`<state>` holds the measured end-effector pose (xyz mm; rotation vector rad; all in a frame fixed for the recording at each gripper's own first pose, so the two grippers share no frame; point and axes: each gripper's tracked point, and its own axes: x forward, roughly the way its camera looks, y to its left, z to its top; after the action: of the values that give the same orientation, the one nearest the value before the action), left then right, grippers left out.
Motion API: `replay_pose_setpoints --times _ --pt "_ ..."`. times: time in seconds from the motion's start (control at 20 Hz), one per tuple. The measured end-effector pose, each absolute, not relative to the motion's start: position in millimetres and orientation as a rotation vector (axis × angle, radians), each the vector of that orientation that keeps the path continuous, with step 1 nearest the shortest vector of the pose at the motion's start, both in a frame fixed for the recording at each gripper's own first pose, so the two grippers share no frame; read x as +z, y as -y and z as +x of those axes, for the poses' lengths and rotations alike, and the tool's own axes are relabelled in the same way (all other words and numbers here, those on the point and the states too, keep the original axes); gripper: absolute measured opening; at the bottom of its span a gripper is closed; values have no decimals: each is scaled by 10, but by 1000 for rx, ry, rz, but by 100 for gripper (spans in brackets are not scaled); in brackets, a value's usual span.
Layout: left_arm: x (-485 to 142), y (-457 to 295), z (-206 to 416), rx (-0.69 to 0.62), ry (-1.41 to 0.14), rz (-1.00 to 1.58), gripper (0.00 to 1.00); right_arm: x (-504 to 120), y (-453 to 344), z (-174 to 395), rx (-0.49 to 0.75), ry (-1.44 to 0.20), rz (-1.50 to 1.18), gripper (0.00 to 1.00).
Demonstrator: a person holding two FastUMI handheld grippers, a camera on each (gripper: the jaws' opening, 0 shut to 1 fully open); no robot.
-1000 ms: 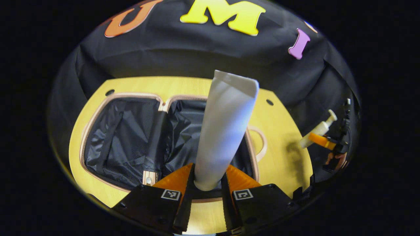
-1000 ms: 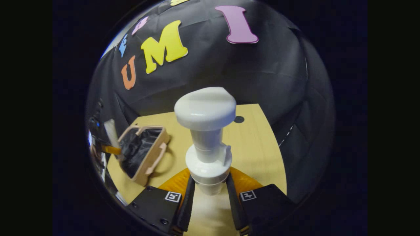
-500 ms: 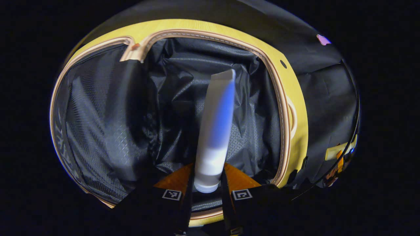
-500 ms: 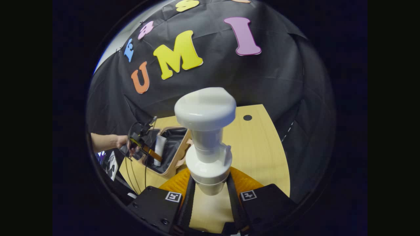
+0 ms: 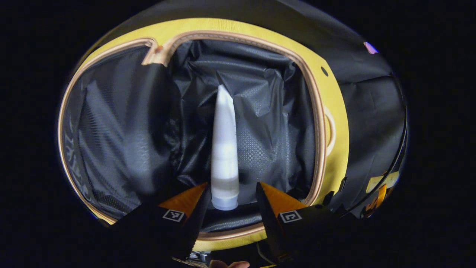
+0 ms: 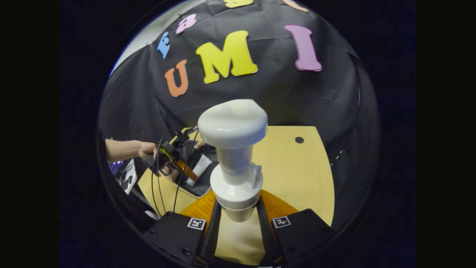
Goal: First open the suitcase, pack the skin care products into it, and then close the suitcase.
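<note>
Left gripper view: the left gripper (image 5: 230, 193) is hanging over the open suitcase (image 5: 323, 123), looking down into its dark lining. Its jaws are standing spread, with a gap on each side of the tube (image 5: 224, 149), so nothing is being gripped. The white tube is lying in the right-hand half of the case, on the crinkled lining. Its long axis is running straight away from the gripper, cap end nearest the fingers, flat crimped end pointing toward the far rim. The left-hand half of the case is showing a mesh panel. A tan zipper edge is ringing both halves, and a handle loop is sticking out at the right rim. The case is lying flat on the yellow wooden counter (image 5: 336, 111).

Right gripper view: the right gripper (image 6: 235, 217) is clenching a white pump bottle (image 6: 235, 186), both fingers pressing on its body just under the collar. The bottle is standing upright along the gripper's axis, its broad pump head pointing up and away from the camera, held above the counter (image 6: 293, 175). Off to the left, a hand (image 6: 147, 149) is holding the left gripper (image 6: 186, 171) over the suitcase (image 6: 193, 188), cables trailing from it. The tube (image 6: 200, 166) is showing as a pale strip inside the case, tilted in this view, just beside that gripper's fingers. The bottle is well apart from the case.
</note>
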<state>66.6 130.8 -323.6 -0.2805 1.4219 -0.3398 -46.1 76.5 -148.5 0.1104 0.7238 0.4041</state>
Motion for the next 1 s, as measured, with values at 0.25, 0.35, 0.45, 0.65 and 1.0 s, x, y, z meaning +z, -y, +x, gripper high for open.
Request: replay_pose_setpoints --times 0.25,0.35,0.45,0.65,1.0 --pt "-2515 -1390 435 -322 -1102 -478 79 -1564 -1658 -306 580 -807 90 48" --pt "-2225 -1452 317 -285 -941 -572 78 -1649 -2005 -215 628 -893 125 48" --pt "-2057 -1630 107 -235 -802 -610 79 -1803 -2344 -104 647 -996 187 48" --pt "-1908 -1984 -529 -146 -665 -668 78 -2416 -2772 171 565 -1251 227 48" --pt "-1670 -2625 -1247 -58 -497 -634 79 -3273 -2847 315 322 -1572 268 48"
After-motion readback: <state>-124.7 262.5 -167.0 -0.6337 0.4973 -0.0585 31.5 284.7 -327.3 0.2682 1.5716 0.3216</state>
